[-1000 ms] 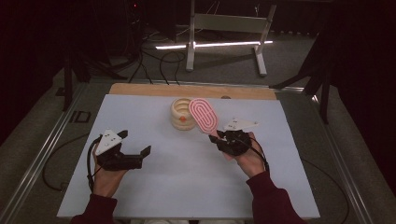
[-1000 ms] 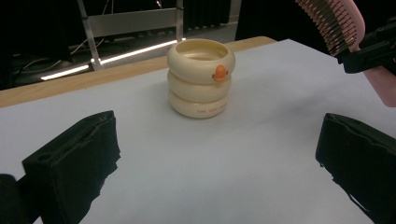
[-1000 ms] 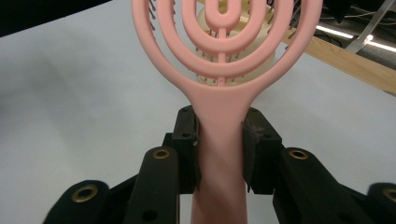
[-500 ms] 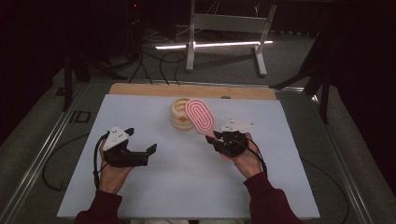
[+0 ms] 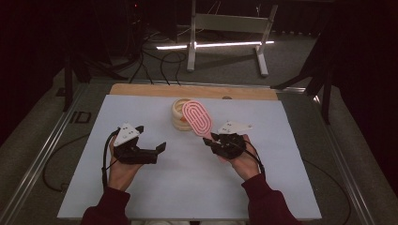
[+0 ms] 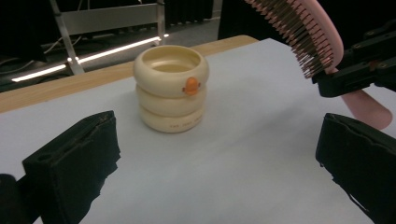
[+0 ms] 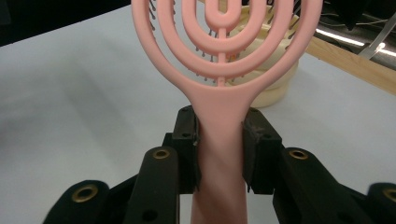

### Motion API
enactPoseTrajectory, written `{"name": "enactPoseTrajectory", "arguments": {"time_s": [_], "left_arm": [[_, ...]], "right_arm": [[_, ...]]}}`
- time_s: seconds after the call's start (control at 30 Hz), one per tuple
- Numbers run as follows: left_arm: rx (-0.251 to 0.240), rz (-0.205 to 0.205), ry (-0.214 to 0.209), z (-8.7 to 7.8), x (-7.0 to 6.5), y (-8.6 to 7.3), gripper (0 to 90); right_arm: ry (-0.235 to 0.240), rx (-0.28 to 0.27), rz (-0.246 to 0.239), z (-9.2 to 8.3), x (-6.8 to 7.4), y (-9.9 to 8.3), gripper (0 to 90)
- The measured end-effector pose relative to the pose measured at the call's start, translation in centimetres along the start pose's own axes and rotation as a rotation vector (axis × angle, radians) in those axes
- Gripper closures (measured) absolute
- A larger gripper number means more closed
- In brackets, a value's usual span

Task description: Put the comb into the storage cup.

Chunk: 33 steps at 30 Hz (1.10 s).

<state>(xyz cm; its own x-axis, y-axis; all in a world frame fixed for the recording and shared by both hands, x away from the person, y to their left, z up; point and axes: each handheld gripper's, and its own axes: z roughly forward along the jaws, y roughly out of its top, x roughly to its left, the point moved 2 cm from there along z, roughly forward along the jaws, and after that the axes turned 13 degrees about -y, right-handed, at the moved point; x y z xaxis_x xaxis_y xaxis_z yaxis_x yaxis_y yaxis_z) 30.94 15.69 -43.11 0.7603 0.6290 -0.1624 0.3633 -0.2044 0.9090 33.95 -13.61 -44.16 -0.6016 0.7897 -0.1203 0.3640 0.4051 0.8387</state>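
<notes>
A white sheet (image 5: 187,183) covers the table (image 5: 187,90), whose wooden edge shows bare along the far side. A cream ringed cup (image 5: 179,114) with an orange knob stands upright on the sheet, far centre.

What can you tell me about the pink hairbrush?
The pink hairbrush looks like smooth plastic. Its oval head is made of open rings, one inside another, with a bar down the middle, and rows of thin dark bristles stick out of one side. The right gripper clamps its thick handle between its fingers, holding it up off the white table. The head tilts up in front of the cream ring-shaped cup, apart from it.
</notes>
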Motion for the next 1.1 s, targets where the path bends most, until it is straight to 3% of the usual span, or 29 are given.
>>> {"name": "enactPoseTrajectory", "arguments": {"time_s": [1.1], "left_arm": [[0.000,-0.002,-0.083,3.1,-1.3,2.4,0.4]], "right_arm": [[0.018,-0.014,-0.001,0.8,1.7,0.3,69.7]]}}
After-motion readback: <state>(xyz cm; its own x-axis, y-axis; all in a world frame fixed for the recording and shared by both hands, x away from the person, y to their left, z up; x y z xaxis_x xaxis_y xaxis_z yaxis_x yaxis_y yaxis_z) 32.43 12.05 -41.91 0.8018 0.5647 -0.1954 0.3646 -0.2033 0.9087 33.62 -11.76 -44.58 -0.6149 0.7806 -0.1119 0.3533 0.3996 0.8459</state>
